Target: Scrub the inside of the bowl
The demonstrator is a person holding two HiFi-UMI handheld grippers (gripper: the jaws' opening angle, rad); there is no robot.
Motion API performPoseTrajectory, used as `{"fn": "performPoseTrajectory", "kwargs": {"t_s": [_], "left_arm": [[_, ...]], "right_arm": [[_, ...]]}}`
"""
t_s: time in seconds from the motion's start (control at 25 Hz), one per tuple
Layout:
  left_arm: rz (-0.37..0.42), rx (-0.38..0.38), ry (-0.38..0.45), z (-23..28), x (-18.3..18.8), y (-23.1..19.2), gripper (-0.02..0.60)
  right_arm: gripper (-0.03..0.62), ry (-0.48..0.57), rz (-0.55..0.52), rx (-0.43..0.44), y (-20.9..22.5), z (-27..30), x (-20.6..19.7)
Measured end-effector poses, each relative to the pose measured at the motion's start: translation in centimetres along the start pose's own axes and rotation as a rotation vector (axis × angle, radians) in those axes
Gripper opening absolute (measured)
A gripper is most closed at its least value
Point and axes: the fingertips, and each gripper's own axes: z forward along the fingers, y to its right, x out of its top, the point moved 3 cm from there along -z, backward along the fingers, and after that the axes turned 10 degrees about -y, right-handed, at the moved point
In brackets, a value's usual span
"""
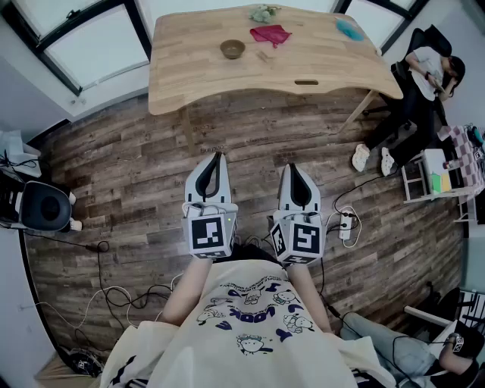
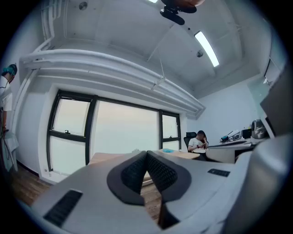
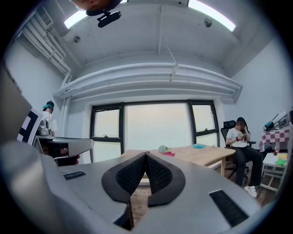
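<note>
A brown bowl (image 1: 233,49) stands on the wooden table (image 1: 197,76) far ahead of me, with a red cloth (image 1: 270,34) to its right. A grey-green scrubber-like lump (image 1: 264,12) lies at the table's far edge, and a blue item (image 1: 349,29) sits at the right end. My left gripper (image 1: 218,155) and right gripper (image 1: 292,166) hang side by side over the floor, well short of the table. Both are shut with nothing between the tips. The right gripper view shows the red cloth (image 3: 167,154) and the lump (image 3: 162,148) past the shut right gripper (image 3: 146,154); the left gripper (image 2: 146,152) also shows closed.
A person sits in a chair (image 1: 424,72) at the table's right end. A power strip (image 1: 345,225) and cables lie on the wooden floor to my right, more cables (image 1: 106,292) to my left. A black bin (image 1: 44,206) stands far left. Another person (image 1: 394,352) sits at bottom right.
</note>
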Motion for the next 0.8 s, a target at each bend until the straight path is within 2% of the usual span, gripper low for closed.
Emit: {"fn": "performPoseTrajectory", "kwargs": {"t_s": [0.8], "left_arm": [[-0.002,0.039,-0.029,-0.2,-0.9,2.1,0.02]], "right_arm": [[0.035,-0.005,-0.016,0.024,2.0,-0.6,-0.3]]}}
